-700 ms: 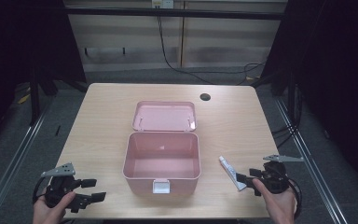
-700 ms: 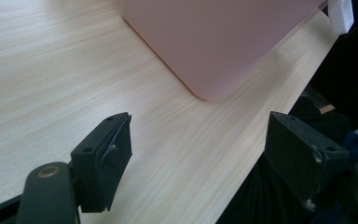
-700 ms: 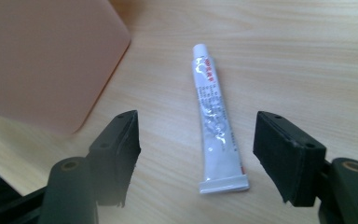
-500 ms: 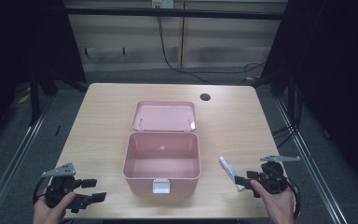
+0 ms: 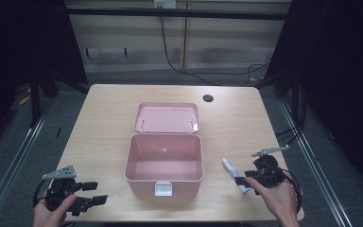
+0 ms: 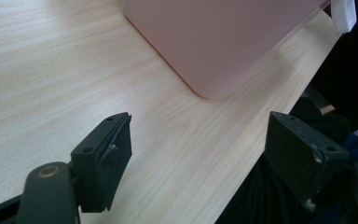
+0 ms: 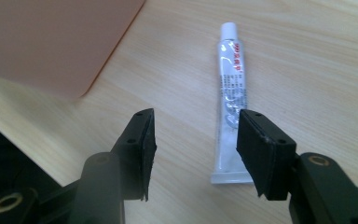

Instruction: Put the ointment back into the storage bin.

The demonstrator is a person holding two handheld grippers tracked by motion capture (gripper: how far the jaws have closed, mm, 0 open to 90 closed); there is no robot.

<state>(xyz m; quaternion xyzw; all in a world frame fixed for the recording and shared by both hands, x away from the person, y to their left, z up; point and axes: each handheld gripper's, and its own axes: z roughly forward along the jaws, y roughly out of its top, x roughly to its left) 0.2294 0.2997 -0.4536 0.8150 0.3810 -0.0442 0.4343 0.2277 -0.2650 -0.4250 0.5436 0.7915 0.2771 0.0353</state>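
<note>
Matt pink plastic box (image 5: 164, 163), glossy tube (image 7: 230, 100), smooth wood-grain table (image 5: 108, 118).

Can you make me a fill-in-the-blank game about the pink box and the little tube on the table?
1. The pink box on the table is open and has ____ inside.
2. Its lid lies flat on the table just ____ the box.
3. The white tube lies on the table near the ____ hand-held gripper.
4. That hand-held gripper's jaws are ____.

Missing words: nothing; behind; right; open
</note>
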